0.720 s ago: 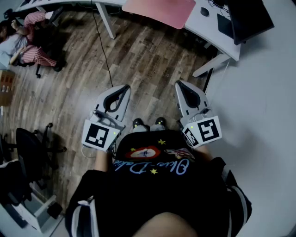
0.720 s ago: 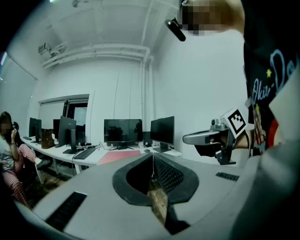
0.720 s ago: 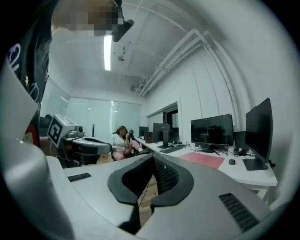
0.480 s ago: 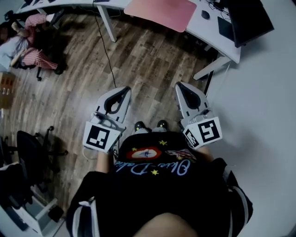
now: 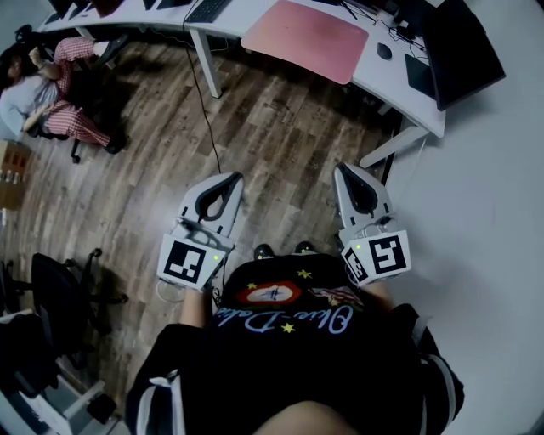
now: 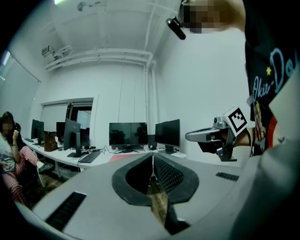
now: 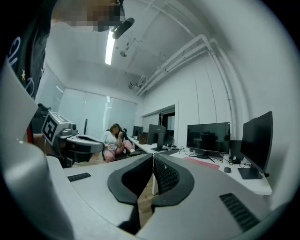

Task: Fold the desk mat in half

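The pink desk mat [image 5: 306, 36] lies flat on the white desk [image 5: 374, 75] at the top of the head view, far ahead of both grippers. It shows small and distant in the left gripper view [image 6: 123, 157] and the right gripper view [image 7: 202, 161]. My left gripper [image 5: 231, 179] and right gripper [image 5: 344, 170] are held at waist height over the wooden floor, side by side and pointing toward the desk. Both are shut with nothing between the jaws. Each one shows in the other's view: the right gripper [image 6: 188, 137] and the left gripper [image 7: 100, 146].
Dark monitors [image 5: 461, 38], a mouse [image 5: 383, 51] and a keyboard [image 5: 207, 8] sit on the desk. A black cable [image 5: 201, 102] runs across the floor. A seated person [image 5: 47, 89] is at the far left, and an office chair [image 5: 64, 285] stands at my left.
The desk and pink mat have come further into the head view. Both grippers sit slightly lower in the picture and stay shut.
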The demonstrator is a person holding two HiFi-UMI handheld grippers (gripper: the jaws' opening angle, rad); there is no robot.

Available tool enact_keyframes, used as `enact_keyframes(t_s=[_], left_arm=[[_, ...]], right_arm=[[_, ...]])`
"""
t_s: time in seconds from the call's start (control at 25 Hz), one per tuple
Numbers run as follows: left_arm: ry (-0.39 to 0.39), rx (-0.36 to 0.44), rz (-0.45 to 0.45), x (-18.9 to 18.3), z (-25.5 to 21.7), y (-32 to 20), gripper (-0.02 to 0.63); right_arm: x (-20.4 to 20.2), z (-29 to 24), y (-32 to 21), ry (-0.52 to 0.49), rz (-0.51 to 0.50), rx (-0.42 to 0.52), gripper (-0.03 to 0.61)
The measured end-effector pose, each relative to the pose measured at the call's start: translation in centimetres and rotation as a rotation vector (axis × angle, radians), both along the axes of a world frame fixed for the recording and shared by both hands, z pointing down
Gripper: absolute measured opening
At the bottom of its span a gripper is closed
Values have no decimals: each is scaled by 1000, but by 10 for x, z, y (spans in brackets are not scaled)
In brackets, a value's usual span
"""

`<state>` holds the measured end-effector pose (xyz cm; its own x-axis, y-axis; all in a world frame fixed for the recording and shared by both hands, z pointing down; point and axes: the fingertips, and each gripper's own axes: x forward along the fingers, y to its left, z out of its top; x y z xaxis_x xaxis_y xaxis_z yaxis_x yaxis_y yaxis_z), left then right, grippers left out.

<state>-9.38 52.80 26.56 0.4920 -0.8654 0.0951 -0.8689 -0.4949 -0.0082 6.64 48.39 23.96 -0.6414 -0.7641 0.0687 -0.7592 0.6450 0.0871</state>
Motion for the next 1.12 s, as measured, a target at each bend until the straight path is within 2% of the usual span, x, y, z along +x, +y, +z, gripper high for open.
enact_keyframes(t_s=[0.48, 0.88, 1.12], left_arm=[[-16, -47, -20, -31, 26, -45, 5], [-97, -70, -52, -49, 41, -130, 5], [-109, -72, -38, -50, 50, -200, 5]], right_arm=[[9, 20, -39, -9, 101, -55, 2], [-7, 35, -136, -23, 72, -59, 2], [0, 39, -197, 23, 97, -61, 3]])
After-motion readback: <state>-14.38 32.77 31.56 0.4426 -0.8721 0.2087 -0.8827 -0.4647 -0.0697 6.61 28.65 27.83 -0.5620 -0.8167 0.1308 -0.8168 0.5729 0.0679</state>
